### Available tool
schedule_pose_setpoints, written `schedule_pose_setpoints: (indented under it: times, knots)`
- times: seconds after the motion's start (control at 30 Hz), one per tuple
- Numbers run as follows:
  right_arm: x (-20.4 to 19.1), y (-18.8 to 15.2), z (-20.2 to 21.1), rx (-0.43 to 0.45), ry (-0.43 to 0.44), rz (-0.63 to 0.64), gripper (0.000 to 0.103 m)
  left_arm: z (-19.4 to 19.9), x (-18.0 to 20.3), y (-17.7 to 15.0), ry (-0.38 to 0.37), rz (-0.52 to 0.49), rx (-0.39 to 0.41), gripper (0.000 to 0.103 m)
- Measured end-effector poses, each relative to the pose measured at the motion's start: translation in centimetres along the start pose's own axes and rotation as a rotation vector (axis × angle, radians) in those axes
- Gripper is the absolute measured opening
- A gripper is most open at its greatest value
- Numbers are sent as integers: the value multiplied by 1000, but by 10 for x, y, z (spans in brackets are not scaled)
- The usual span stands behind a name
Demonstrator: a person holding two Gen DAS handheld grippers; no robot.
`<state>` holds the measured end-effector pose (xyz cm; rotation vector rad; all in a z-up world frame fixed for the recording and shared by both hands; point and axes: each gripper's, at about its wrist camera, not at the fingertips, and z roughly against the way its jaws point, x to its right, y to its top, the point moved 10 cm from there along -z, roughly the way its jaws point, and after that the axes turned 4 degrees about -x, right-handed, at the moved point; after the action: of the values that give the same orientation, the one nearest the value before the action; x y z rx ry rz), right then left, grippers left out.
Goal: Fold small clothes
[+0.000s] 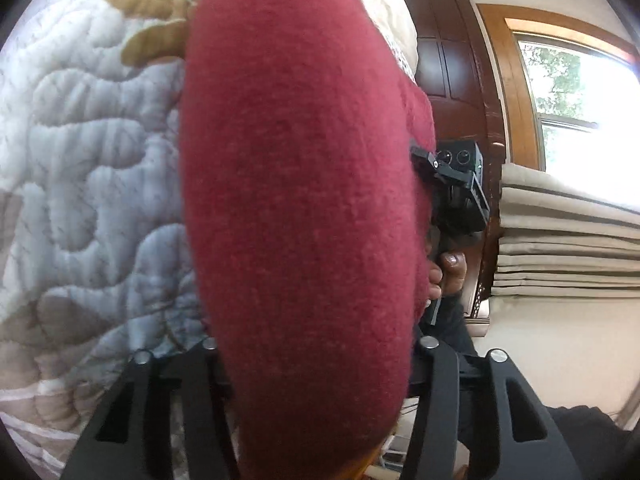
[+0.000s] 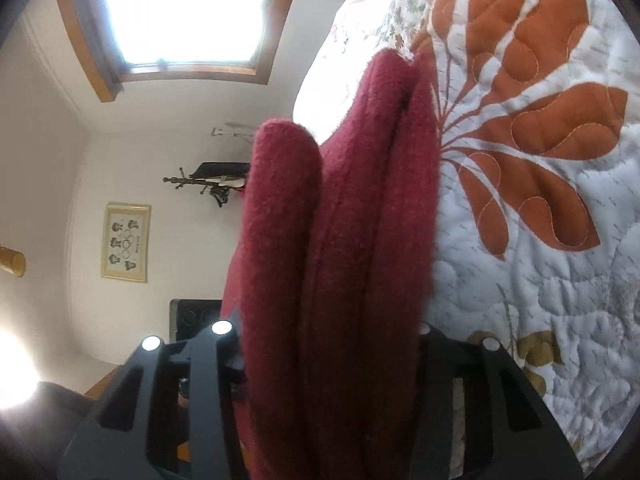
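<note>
A dark red fleece garment [image 1: 304, 184] fills the middle of the left wrist view and runs down between the black arms of my left gripper [image 1: 316, 364]. The cloth hides the fingertips, and the gripper looks shut on it. In the right wrist view the same garment [image 2: 344, 240] hangs in several thick folded layers between the arms of my right gripper [image 2: 328, 344], which also looks shut on it. The garment is held up beside the quilt rather than lying flat on it. A hand [image 1: 448, 276] holds the right gripper's black body [image 1: 460, 192] just past the cloth's edge.
A white quilted bedspread [image 1: 88, 168] with orange leaf shapes [image 2: 540, 152] lies under and beside the garment. A dark wooden headboard [image 1: 452, 64], folded beige blinds [image 1: 568, 240] and windows [image 2: 184, 12] surround the bed. A framed picture [image 2: 126, 242] hangs on the wall.
</note>
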<state>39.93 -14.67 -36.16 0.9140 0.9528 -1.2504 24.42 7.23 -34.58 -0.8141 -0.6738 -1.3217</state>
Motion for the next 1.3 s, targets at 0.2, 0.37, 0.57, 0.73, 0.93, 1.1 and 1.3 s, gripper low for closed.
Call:
schedule_pose_setpoints:
  times: [0.2, 0.37, 0.57, 0.73, 0.93, 1.1, 1.3]
  knots:
    - [-30, -1, -6, 27, -32, 21, 40, 16, 18, -1, -36, -28, -14, 45]
    - [-77, -3, -22, 33, -45, 76, 40, 62, 20, -7, -51, -65, 21, 44]
    - [-136, -27, -85, -19, -58, 154, 40, 137, -11, -49, -59, -68, 90, 44]
    - [-138, -72, -160, -139, -118, 160, 42, 177, -96, -94, -33, 15, 134, 46]
    - [-105, -73, -159, -65, -296, 116, 69, 151, -147, -110, -98, 101, 139, 66]
    - [-114, -46, -89, 99, -332, 68, 72, 174, -148, -119, 32, 61, 169, 75]
    - [-143, -51, -134, -21, -364, 182, 70, 222, -98, -131, 133, -108, 338, 76]
